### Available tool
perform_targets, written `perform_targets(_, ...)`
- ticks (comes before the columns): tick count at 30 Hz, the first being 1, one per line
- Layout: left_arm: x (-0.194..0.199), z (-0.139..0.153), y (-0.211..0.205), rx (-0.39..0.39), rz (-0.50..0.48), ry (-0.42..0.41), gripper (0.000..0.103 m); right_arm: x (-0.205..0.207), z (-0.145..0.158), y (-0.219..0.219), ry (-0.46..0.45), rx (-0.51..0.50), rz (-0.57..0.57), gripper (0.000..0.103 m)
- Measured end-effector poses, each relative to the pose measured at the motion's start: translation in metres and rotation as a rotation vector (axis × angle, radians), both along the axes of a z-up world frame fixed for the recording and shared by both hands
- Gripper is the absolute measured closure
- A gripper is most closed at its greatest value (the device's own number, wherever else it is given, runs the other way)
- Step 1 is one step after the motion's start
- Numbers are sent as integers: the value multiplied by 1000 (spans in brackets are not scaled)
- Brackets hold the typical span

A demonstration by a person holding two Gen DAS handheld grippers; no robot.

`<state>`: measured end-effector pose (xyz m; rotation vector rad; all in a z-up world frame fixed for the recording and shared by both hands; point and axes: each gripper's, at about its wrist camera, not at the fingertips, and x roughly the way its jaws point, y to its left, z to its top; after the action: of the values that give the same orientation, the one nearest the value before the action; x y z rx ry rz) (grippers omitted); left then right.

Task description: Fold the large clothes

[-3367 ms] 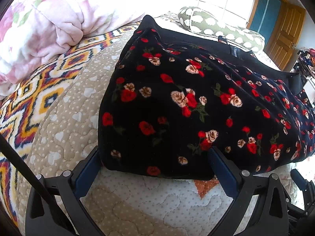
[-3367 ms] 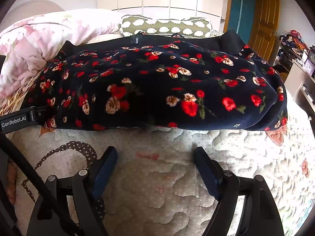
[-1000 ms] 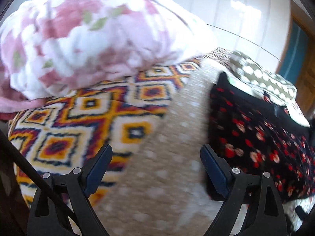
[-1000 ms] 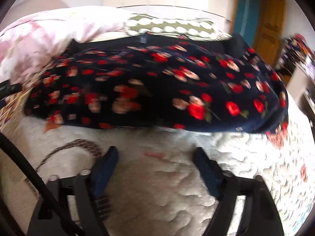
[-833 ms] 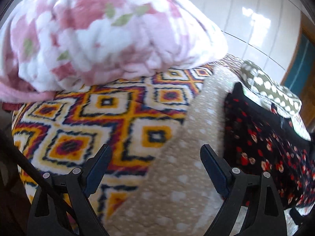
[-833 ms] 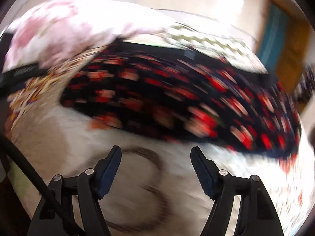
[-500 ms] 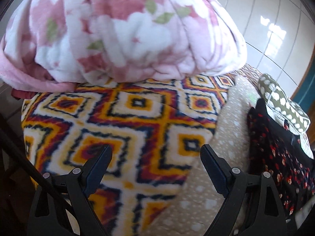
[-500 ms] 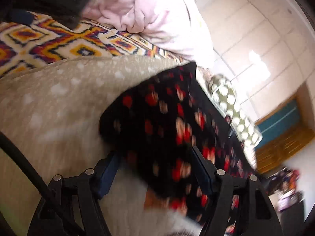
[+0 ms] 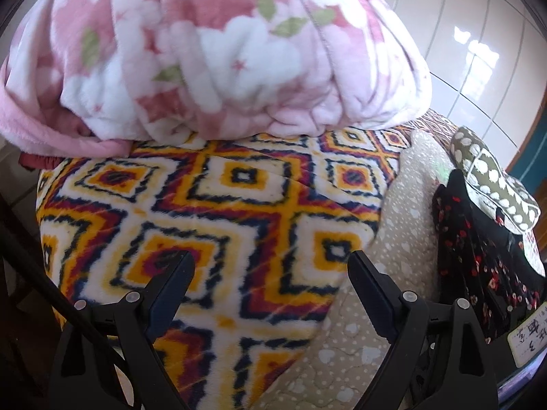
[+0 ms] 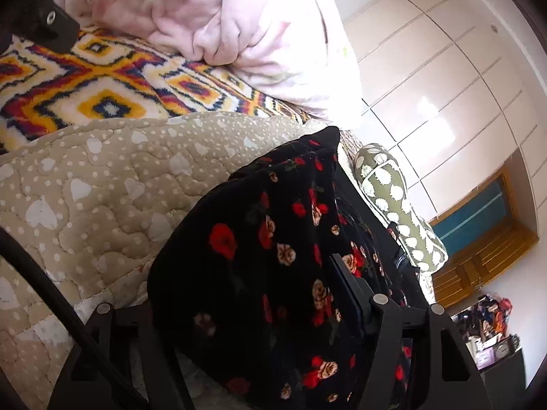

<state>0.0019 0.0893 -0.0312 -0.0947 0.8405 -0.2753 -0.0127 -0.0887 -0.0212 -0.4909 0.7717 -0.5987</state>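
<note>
The folded black garment with red and cream flowers (image 10: 273, 256) lies on the beige quilted bedspread (image 10: 102, 188). My right gripper (image 10: 246, 290) is open, its jaws spread around the garment's near folded end; the left finger is hidden under the cloth, the right finger (image 10: 352, 290) rests on top. In the left wrist view the garment (image 9: 478, 246) shows at the far right. My left gripper (image 9: 270, 283) is open and empty, away from the garment, over a blanket with orange and navy diamonds (image 9: 222, 212).
A pink floral blanket (image 9: 212, 51) is piled on the diamond blanket. A green pillow with white spots (image 10: 396, 201) lies behind the garment. White wardrobe doors (image 10: 444, 85) and a wooden door (image 10: 478, 256) stand beyond the bed. A cluttered shelf (image 10: 489, 328) is at the right.
My right gripper swung left and moved in over the garment's end, which now sits between its jaws. My left gripper turned away left from the garment toward the blankets.
</note>
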Motion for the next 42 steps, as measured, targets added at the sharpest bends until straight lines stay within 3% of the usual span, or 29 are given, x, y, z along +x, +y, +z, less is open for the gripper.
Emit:
perform_targets(8,-8,11,-2,-95,-68,-42,13,-2,-2,2,-27,-7,0,32)
perform_targets(13,-5,11,2,-89,-43,-35,13,-1,-3,5,-21,-17,2,32)
perform_targets(16,-2,10,8,-93,-18,-20,13,3,-5,11,22,-33,35,49)
perform_targets(18,-3,11,12,-99,-1,-17,13,9,-9,18,66,-68,38,67)
perform_targets(20,-6,14,13,-100,10,-24,13,10,-6,16,72,-54,32,73)
perform_targets(23,-20,21,12,-108,2,-48,13,1,20,-5,17,107,11,80)
perform_targets(26,-41,27,4,-86,-19,-105,13,-30,66,-44,-134,280,-46,81)
perform_targets(29,-63,32,-12,-52,-62,-152,13,-88,108,-105,-330,445,-143,82)
perform_targets(32,-90,35,-36,-27,-138,-166,13,-179,127,-181,-532,583,-284,83)
perform_targets(35,-122,41,-65,-43,-244,-172,13,-265,104,-238,-650,692,-421,83)
perform_targets(39,-159,47,-110,-24,-389,-175,13,-342,40,-283,-684,793,-609,82)
perform_targets(42,-180,49,-154,11,-509,-135,13,-374,-7,-302,-737,980,-578,80)
